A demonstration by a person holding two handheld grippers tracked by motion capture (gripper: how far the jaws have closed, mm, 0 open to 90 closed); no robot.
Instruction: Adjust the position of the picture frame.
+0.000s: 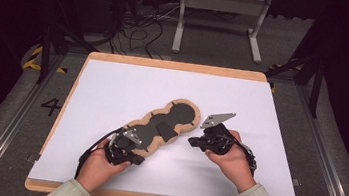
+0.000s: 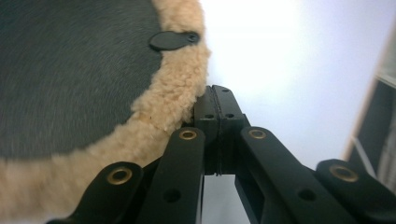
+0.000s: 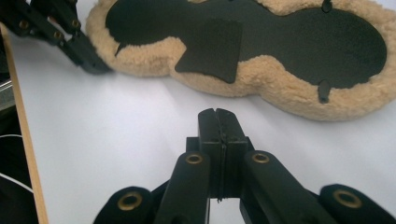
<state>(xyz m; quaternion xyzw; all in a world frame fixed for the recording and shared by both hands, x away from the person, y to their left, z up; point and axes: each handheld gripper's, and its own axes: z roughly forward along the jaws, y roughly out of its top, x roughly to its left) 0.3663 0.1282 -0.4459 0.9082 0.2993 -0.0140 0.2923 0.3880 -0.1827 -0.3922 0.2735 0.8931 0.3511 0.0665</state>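
A fleece-edged pad [image 1: 163, 127] lies flat on the white table [image 1: 113, 85], dark face up, running diagonally from near the left gripper [image 1: 130, 159] toward the far right. The left gripper's fingers [image 2: 215, 122] are pressed together with nothing between them; their tips rest against the pad's tan fleece rim [image 2: 154, 116], which sits just to the left of the fingers in the left gripper view. A small black tab [image 2: 173, 40] lies on the rim beyond the fingertips. The right gripper [image 1: 191, 141] hovers over bare table, its fingers [image 3: 217, 135] also pressed together and holding nothing. The pad lies ahead of these fingertips, apart from them, with a dark rectangular flap [image 3: 212, 49] straight beyond the tips. In the right gripper view the left gripper [image 3: 95, 65] touches the pad's end at upper left.
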